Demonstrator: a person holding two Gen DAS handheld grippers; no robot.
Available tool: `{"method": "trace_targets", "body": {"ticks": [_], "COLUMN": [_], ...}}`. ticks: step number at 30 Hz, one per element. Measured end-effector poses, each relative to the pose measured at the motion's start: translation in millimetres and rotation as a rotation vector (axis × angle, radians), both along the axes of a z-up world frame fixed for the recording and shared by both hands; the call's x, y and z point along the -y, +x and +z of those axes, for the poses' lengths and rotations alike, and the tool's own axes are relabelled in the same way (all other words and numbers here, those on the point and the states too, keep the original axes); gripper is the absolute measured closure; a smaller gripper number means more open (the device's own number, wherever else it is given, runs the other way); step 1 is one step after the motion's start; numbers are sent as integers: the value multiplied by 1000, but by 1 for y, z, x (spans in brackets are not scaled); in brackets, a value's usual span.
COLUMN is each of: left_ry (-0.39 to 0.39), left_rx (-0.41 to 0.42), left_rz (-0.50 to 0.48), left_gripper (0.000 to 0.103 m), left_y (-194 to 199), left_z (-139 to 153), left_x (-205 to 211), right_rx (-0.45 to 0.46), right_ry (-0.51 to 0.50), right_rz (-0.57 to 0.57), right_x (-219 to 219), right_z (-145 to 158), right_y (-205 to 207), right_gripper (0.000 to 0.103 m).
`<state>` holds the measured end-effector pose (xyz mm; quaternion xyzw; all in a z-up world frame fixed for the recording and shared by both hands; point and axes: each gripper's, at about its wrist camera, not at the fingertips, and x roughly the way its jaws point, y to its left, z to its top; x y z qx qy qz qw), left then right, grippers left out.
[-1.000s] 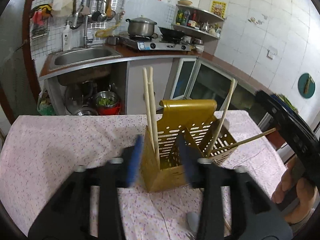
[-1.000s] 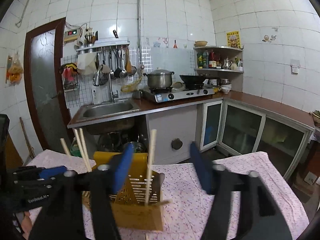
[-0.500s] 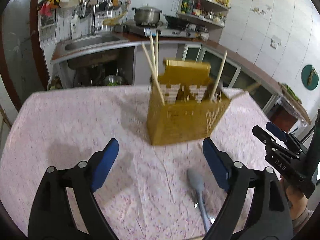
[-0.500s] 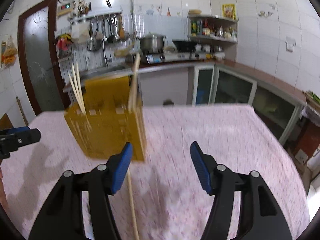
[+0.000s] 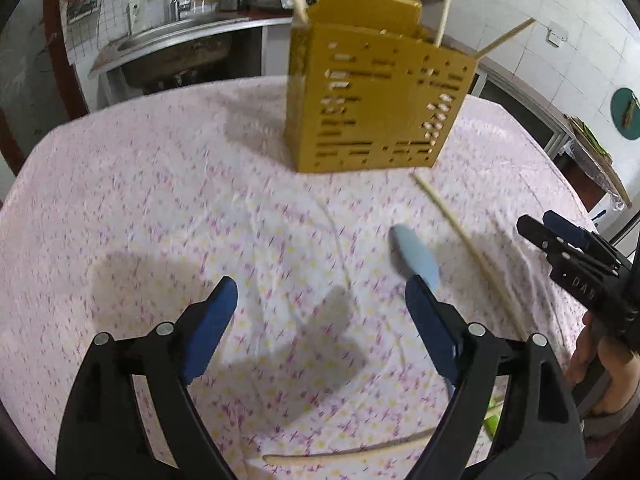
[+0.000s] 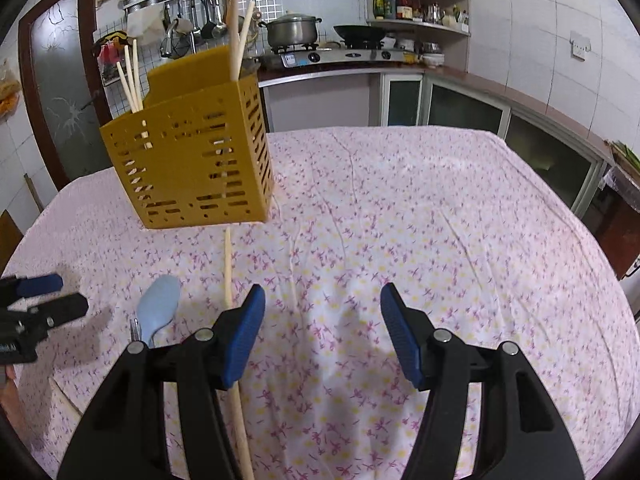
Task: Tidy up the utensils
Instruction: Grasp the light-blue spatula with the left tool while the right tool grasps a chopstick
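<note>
Two handheld grippers hung over a floral tablecloth [image 6: 400, 208], both empty. The left gripper [image 5: 320, 316], its jaws just opened wide, aimed toward a pale blue spoon [image 5: 416, 256]. The right gripper [image 6: 322, 332], half spread, sat beside a loose chopstick [image 6: 229, 268]. Behind stood the yellow utensil holder [image 6: 192, 168], probably their destination, already holding chopsticks.

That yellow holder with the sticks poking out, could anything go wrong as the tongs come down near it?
Possibly. The yellow holder is tall with chopsticks leaning out, so a knock might tip it. The loose chopstick lies right beside the right tongs, which may nudge it away. The blue spoon sits close to the open left tongs on wrinkled cloth, so it might slide.
</note>
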<state>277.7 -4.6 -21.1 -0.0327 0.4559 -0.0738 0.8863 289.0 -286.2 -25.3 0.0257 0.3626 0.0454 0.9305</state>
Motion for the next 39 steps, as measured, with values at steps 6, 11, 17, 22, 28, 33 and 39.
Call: {"method": "trace_targets", "body": {"ticks": [6, 11, 17, 22, 28, 33, 39], "left_ry": [2, 1, 5, 4, 0, -9, -20], "left_rx": [-19, -27, -30, -32, -30, -28, -62], "left_rz": [14, 18, 13, 26, 23, -2, -46], "left_gripper": [20, 20, 20, 20, 20, 21, 34], "left_y": [1, 3, 6, 8, 10, 12, 24], "left_z": [-9, -12, -12, -13, -10, -7, -13], "left_x": [-9, -9, -4, -8, -2, 18, 49], "right_rx": [-33, -57, -119, -165, -162, -155, -151], "right_ry": [-5, -27, -56, -56, -58, -45, -25], "right_rz": [29, 60, 99, 117, 120, 74, 10], "right_x": [-18, -35, -53, -62, -63, -42, -10], "right_z": [-8, -11, -18, -27, -24, -18, -15], "right_y": [2, 6, 23, 36, 35, 29, 22], "right_gripper": [44, 46, 56, 66, 97, 97, 97]}}
